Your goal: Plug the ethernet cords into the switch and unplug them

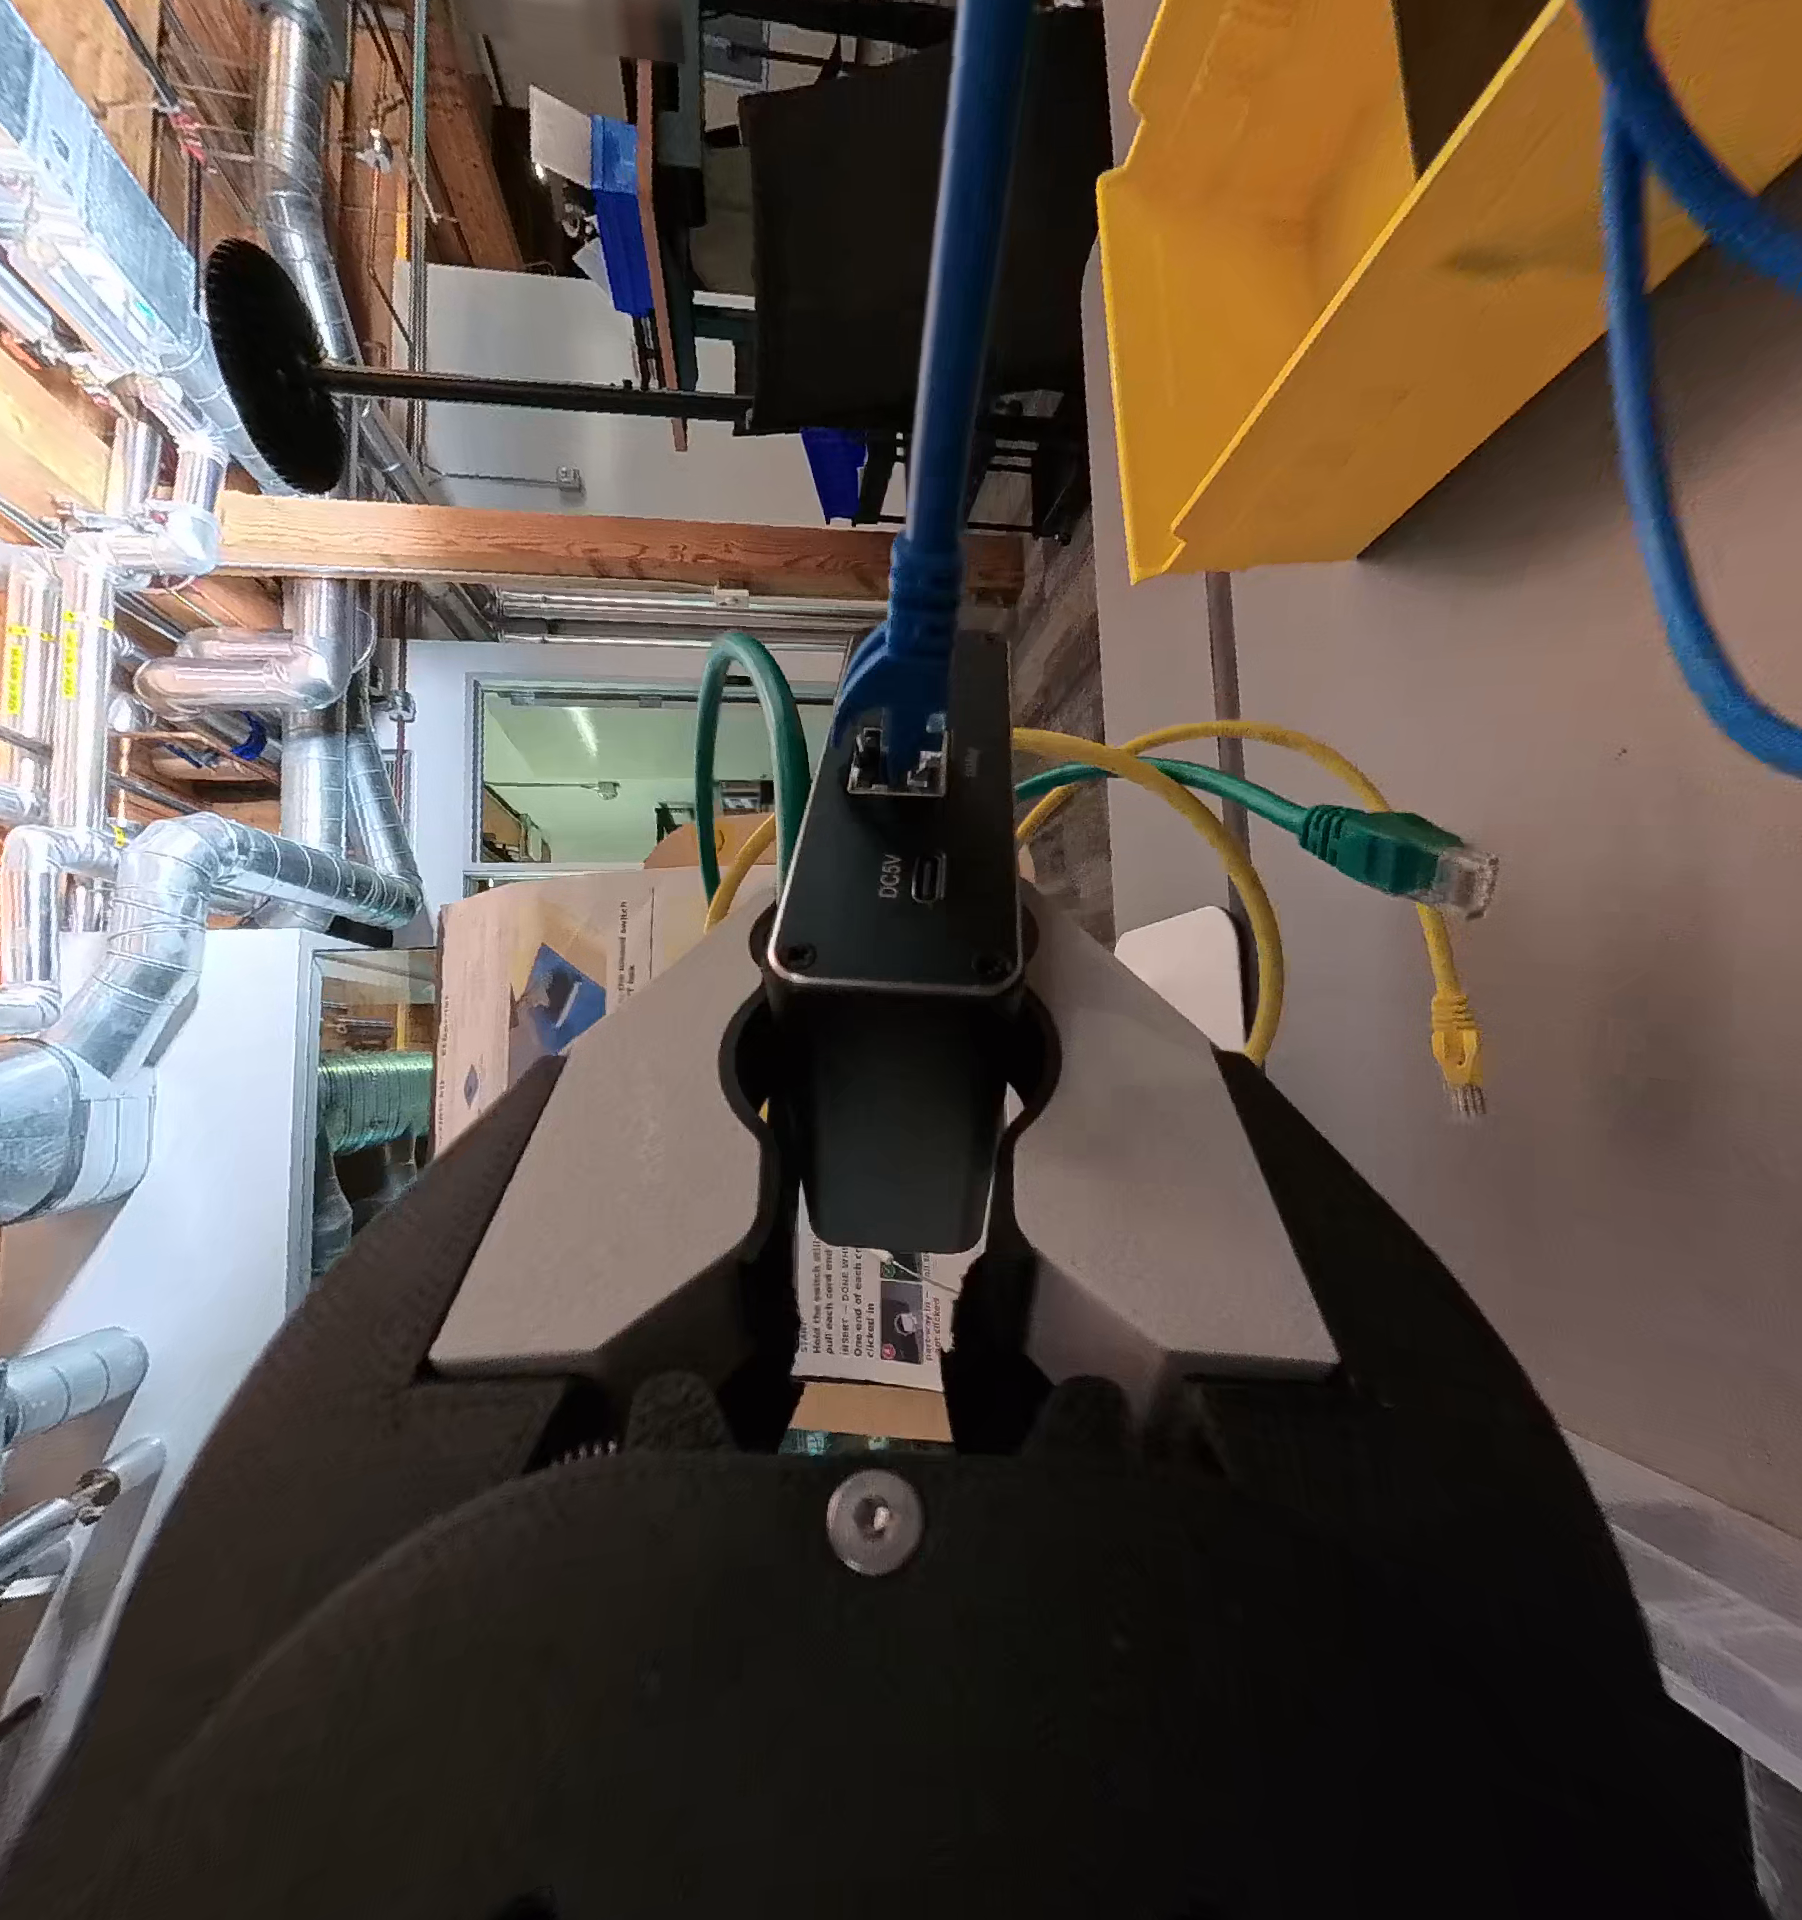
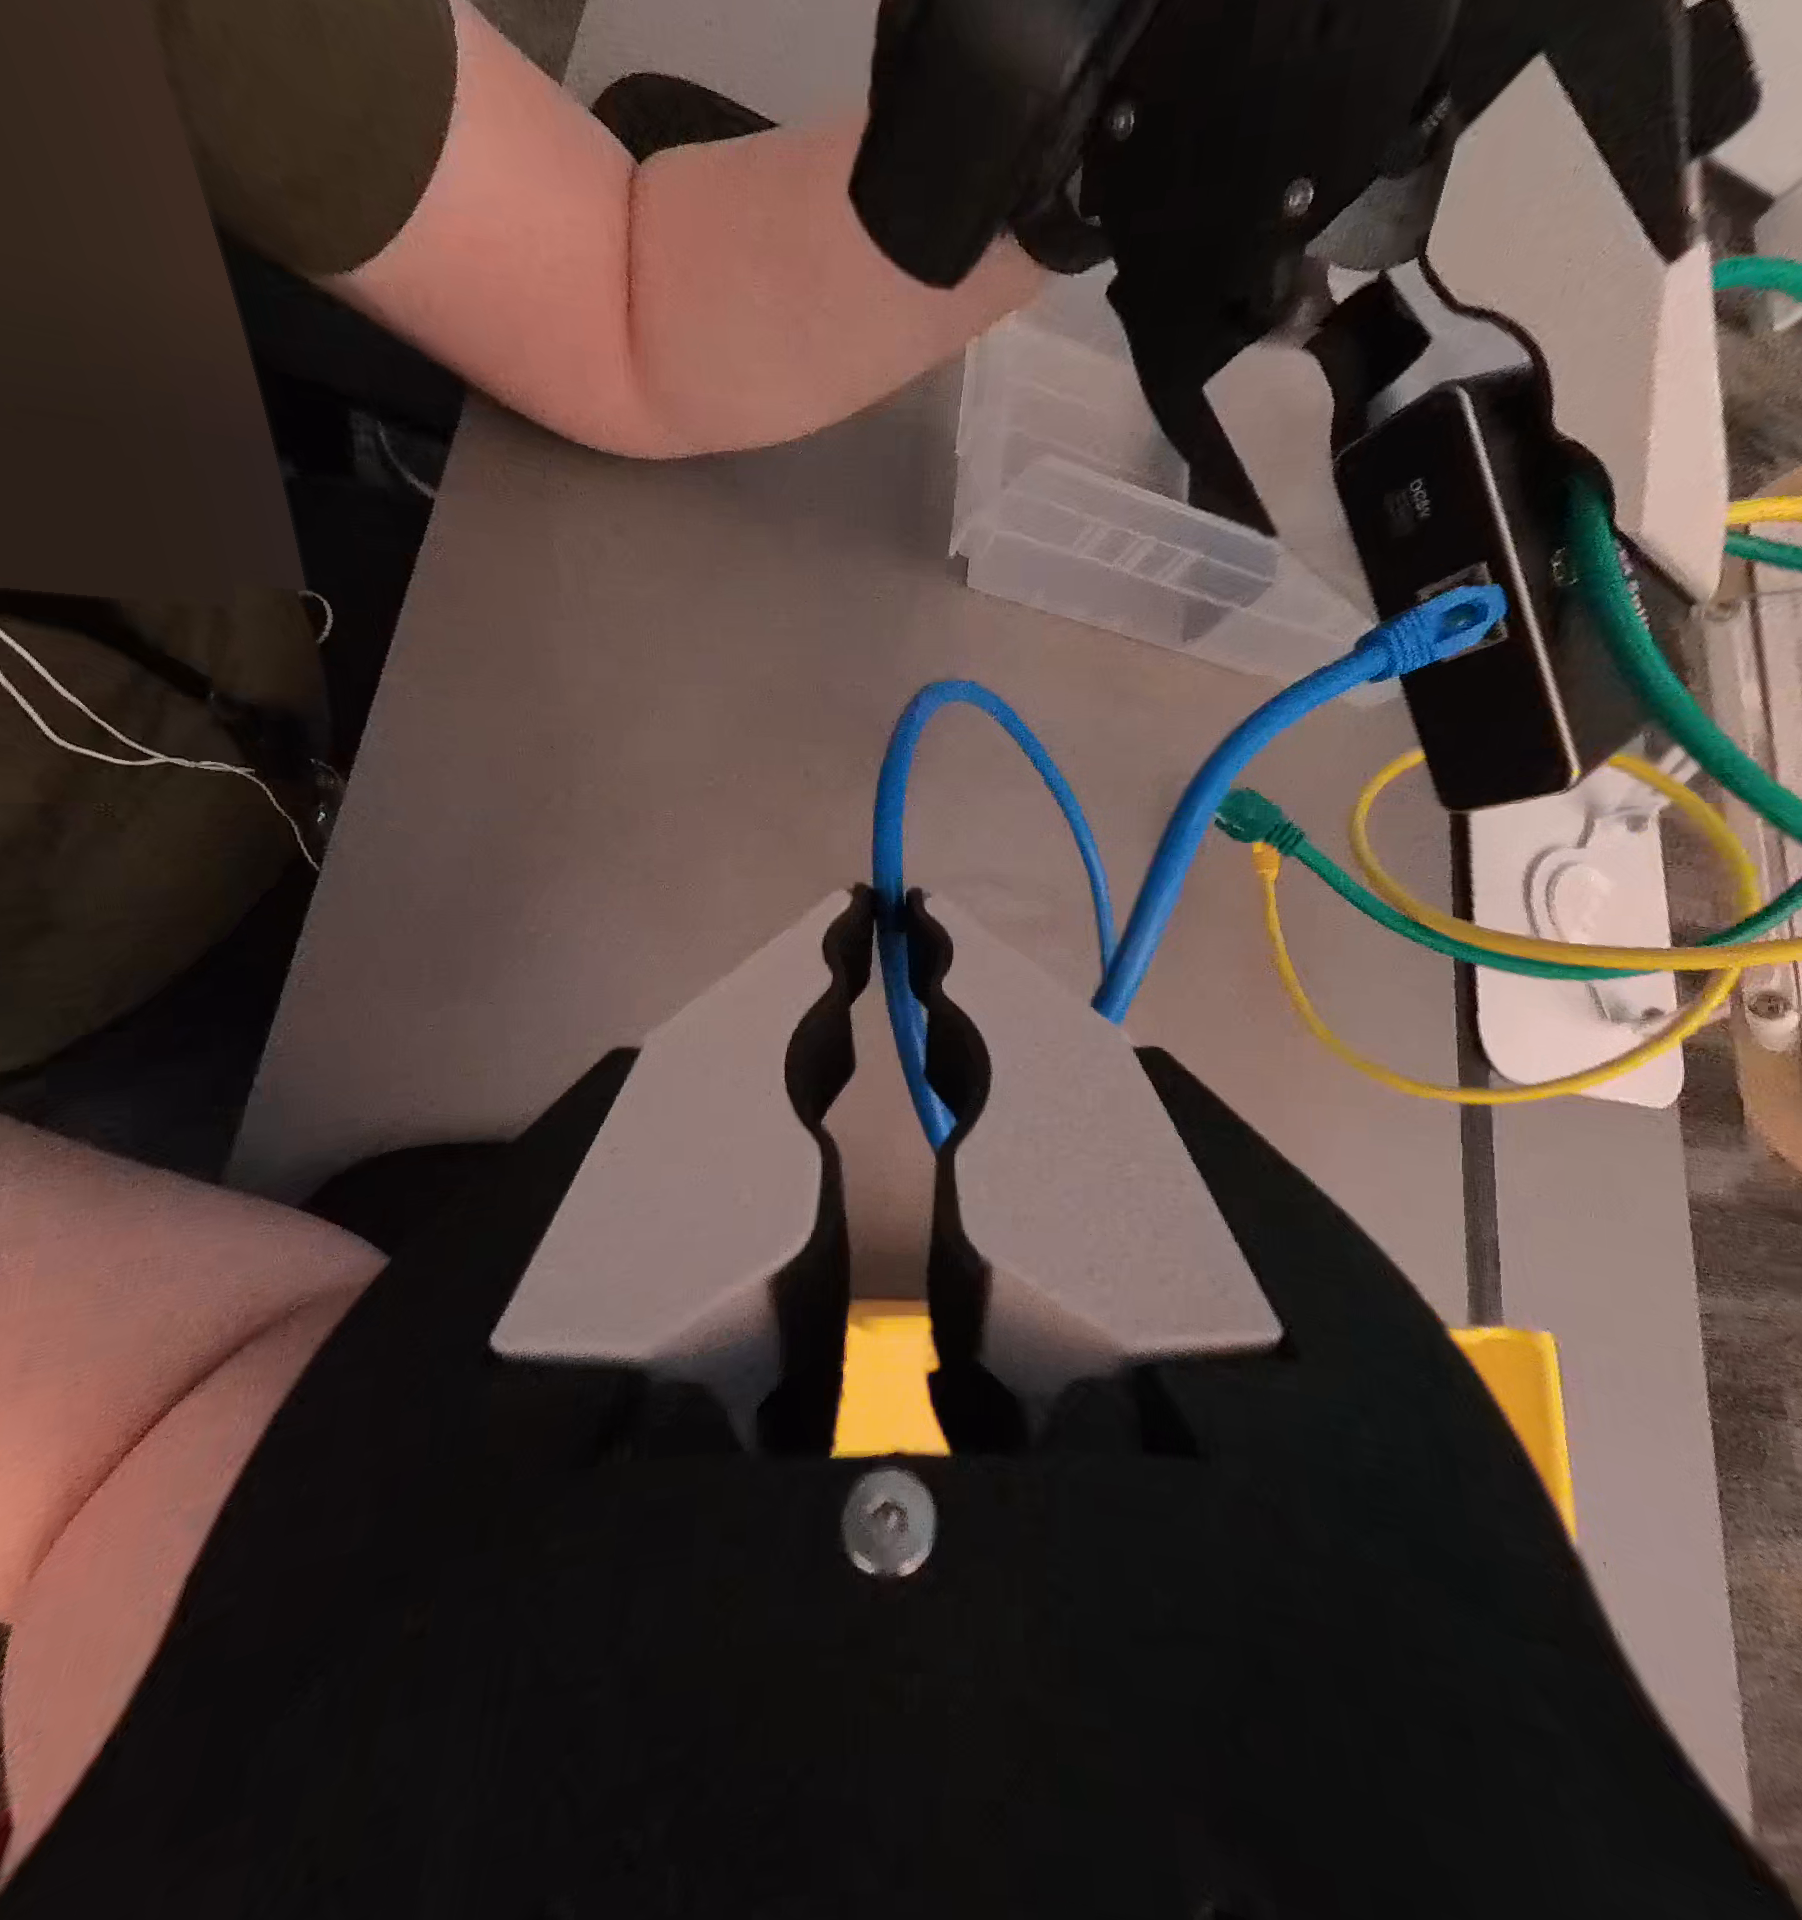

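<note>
— Where's the switch?
— Clamped between the fingers of my left gripper (image 1: pixel 897 1049), the black switch (image 1: pixel 902 935) points forward, off the table (image 1: pixel 1603 1039).
— And the cords?
— My right gripper (image 2: pixel 889 914) pinches the blue cord (image 2: pixel 907 997); its far plug sits in the switch. Beyond, green cord (image 1: pixel 1385 836) and yellow cord (image 1: pixel 1453 1023) ends dangle free.

Switch (image 1: pixel 897 914) between left jaws, cord (image 2: pixel 902 997) plugged into it, probably bin (image 1: pixel 1323 312) behind
</note>
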Available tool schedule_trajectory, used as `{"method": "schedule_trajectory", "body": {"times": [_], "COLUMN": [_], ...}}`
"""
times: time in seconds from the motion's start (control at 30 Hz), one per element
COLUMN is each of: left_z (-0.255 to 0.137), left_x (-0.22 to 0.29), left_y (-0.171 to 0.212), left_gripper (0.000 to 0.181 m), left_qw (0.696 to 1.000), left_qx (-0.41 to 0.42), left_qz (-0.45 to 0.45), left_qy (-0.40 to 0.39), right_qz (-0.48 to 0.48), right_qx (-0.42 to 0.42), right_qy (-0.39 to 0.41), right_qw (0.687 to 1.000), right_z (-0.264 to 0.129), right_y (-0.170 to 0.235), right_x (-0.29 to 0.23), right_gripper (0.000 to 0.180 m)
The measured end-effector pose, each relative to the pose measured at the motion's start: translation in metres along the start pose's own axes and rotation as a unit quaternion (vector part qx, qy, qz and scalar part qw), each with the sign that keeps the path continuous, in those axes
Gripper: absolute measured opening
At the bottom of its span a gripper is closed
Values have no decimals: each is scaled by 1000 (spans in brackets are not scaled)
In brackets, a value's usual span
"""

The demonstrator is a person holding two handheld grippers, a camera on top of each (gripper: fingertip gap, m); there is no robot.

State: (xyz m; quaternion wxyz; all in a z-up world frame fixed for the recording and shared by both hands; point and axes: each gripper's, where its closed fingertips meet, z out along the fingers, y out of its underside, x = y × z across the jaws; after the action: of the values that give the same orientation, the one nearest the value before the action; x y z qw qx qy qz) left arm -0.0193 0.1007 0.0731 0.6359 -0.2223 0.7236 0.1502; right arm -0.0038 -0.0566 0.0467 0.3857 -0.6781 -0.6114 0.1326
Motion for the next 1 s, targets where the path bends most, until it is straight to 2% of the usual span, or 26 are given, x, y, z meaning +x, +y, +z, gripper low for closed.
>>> {"method": "schedule_trajectory", "body": {"times": [0.07, 0.13, 0.2, 0.27, 0.3, 0.33, 0.4, 0.5, 0.57, 0.7, 0.77, 0.87, 1.0], "left_z": [-2, -3, -4, -3, -2, -2, 0, 2, 3, 3, 2, 2, 1], "left_x": [-1, -3, -4, -4, -4, -5, -7, -10, -10, -8, -8, -8, -9], "left_y": [-3, -7, -9, -11, -12, -12, -10, -3, -2, -5, -4, -4, -5], "left_gripper": [37, 36, 37, 36, 36, 37, 36, 37, 37, 36, 37, 36, 36], "left_qw": [1000, 1000, 1000, 1000, 1000, 1000, 1000, 999, 999, 999, 998, 998, 999], "left_qx": [6, 13, 13, 11, 9, 7, -6, -38, -45, -31, -30, -26, -24], "left_qz": [3, 6, 13, 21, 21, 19, 11, 3, -4, -44, -55, -54, -42], "left_qy": [-4, -8, -13, -16, -18, -19, -21, -28, -25, -5, 3, 1, -1], "right_qz": [-19, -61, -103, -98, -66, -48, -67, -124, -150, -230, -267, -260, -287], "right_qx": [45, 129, 225, 285, 287, 274, 216, 118, 52, -98, -99, -75, -68], "right_qy": [-9, -28, -12, 65, 131, 190, 255, 290, 309, 356, 376, 368, 365], "right_qw": [999, 989, 969, 951, 947, 942, 940, 941, 938, 900, 882, 889, 883], "right_z": [-5, -18, -39, -55, -59, -59, -44, -10, 9, 28, 27, 27, 27], "right_y": [-12, -34, -58, -80, -85, -84, -80, -81, -77, -47, -48, -49, -49], "right_x": [-2, -10, -9, 20, 47, 69, 87, 90, 92, 112, 119, 118, 116], "right_gripper": [8, 27, 30, 35, 39, 46, 49, 49, 44, 24, 16, 17, 16]}}
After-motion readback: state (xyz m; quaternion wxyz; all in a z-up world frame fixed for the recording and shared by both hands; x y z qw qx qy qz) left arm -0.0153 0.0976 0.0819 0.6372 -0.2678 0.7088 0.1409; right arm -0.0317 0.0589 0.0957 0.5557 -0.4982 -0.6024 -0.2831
